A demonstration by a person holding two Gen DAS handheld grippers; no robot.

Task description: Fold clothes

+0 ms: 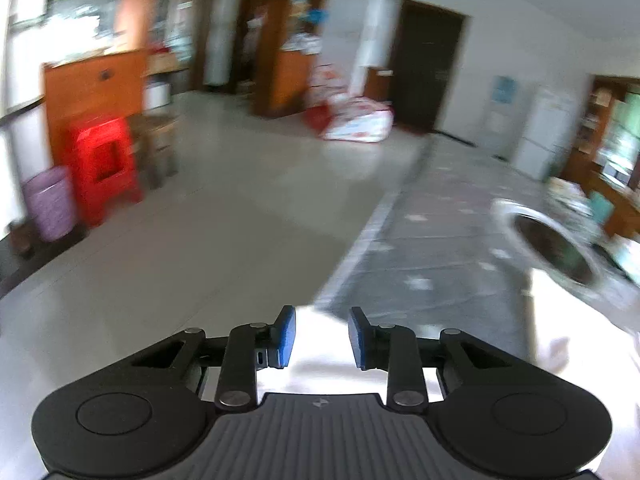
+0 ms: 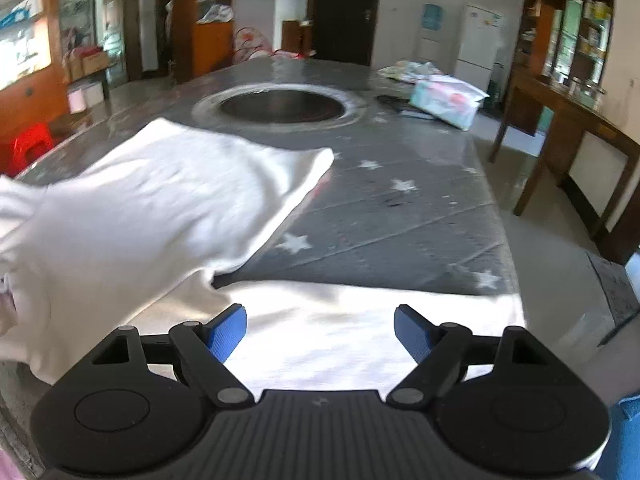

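Left gripper [image 1: 322,336]: jaws partly open, nothing gripped; white cloth shows beyond the gap, contact not evident. White garment [image 2: 160,216] lies on the near left of the star-patterned table [image 2: 400,208], one flap folded over the layer below. Judged light, limp, prone to slide and wrinkle; best pinched at a hem corner. Right gripper [image 2: 320,334]: jaws wide open, empty, above the garment's near edge.

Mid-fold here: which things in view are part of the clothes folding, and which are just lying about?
Job:
white garment, partly folded on the star-patterned table
left gripper, jaws apart
right gripper, open over the garment

Lying about:
pastel package
round dark recess
red stool
purple bin
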